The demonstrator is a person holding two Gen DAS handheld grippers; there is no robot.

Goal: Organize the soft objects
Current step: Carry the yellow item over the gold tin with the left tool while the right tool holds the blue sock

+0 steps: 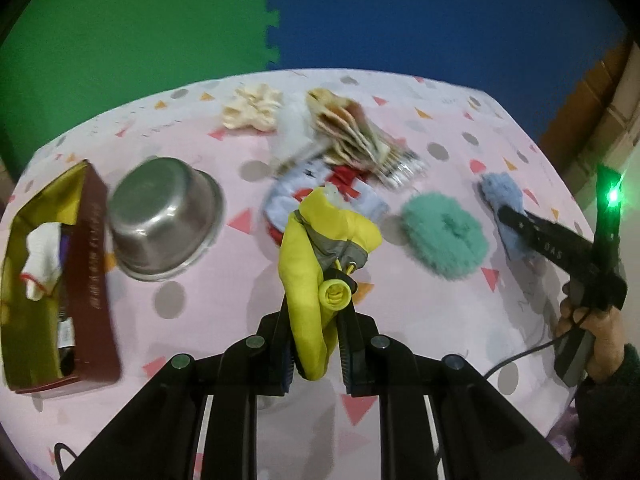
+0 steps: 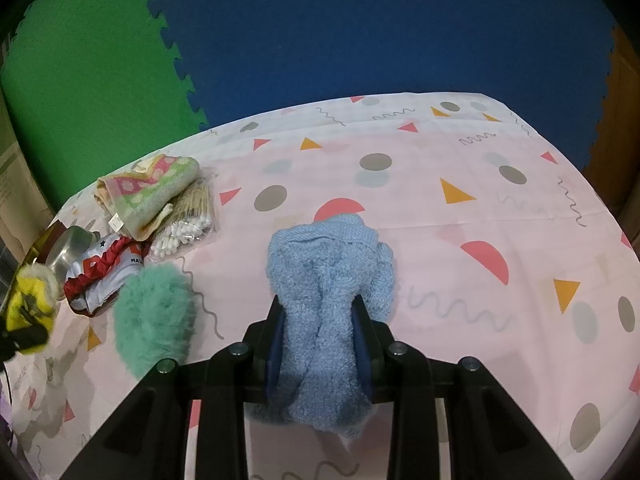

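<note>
My left gripper (image 1: pixel 314 308) is shut on a yellow and grey soft pouch (image 1: pixel 320 240) and holds it above the table. It shows at the left edge of the right wrist view (image 2: pixel 28 312). My right gripper (image 2: pixel 320 312) is shut on a fluffy blue cloth (image 2: pixel 332 276); in the left wrist view the cloth (image 1: pixel 504 204) lies at the right gripper's tips (image 1: pixel 508 216). A teal fluffy pad (image 1: pixel 444 236) (image 2: pixel 154 320) lies between the grippers. A blue and red garment (image 1: pixel 320 196) (image 2: pixel 104 276) lies behind the pouch.
An open red box (image 1: pixel 92 280) holding a white sock (image 1: pixel 42 260) stands at the left, beside a steel bowl (image 1: pixel 164 220). A cream cloth (image 1: pixel 252 108), a folded patterned towel (image 2: pixel 148 192) and a bag of cotton swabs (image 2: pixel 184 228) lie farther back on the pink tablecloth (image 2: pixel 460 240).
</note>
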